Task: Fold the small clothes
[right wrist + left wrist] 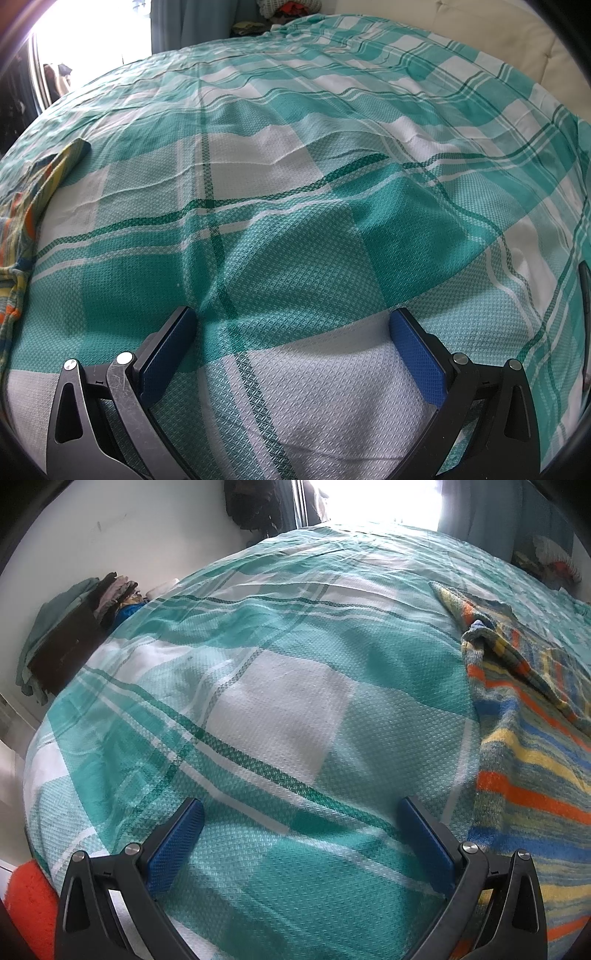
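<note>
A small striped garment [524, 738] in orange, yellow, blue and grey lies spread on the teal and white checked bedspread [280, 709], at the right of the left wrist view. My left gripper [301, 808] is open and empty just above the bedspread, to the left of the garment. In the right wrist view the same garment [26, 206] shows at the far left edge. My right gripper [291, 317] is open and empty over the bare bedspread [295, 184], well to the right of the garment.
A dark stand with piled clothes [74, 635] stands by the white wall at the left. An orange fuzzy item [29, 901] lies by the bed's near corner. A bright window [373, 498] is beyond the bed. A cream headboard [480, 33] is at the far right.
</note>
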Demonstrator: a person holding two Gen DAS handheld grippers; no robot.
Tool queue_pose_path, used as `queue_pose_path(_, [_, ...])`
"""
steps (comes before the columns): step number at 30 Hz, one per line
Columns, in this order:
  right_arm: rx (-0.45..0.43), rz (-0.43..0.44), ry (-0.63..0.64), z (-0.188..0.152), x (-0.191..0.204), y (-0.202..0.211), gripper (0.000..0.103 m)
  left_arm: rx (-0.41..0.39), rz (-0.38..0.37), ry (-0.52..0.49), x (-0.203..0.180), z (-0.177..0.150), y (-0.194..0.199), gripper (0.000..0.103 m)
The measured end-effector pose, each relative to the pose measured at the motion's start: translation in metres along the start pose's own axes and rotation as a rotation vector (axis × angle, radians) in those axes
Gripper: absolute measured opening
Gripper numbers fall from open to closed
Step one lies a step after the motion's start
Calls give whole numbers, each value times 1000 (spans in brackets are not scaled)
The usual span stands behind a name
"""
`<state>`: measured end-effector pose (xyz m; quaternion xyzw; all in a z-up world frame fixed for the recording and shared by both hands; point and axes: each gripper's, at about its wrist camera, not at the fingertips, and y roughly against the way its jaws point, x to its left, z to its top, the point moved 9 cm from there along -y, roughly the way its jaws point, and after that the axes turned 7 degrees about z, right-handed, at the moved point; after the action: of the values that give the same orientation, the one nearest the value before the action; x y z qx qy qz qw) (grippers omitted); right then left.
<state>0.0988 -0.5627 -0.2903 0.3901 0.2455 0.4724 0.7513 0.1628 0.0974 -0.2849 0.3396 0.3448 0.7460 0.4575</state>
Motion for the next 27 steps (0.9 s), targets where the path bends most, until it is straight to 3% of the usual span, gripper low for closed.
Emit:
queue_pose_path(14, [0, 0, 0, 0, 0, 0, 103, -18, -119, 15, 3, -1, 1, 103])
queue_pose_path(23, [2, 0, -4, 0, 0, -2, 103, 28, -327, -191, 5, -35, 41, 103])
queue_pose_path(27, [50, 40, -9, 1, 0, 2, 103, 40, -432, -215, 5, -54, 65, 103])
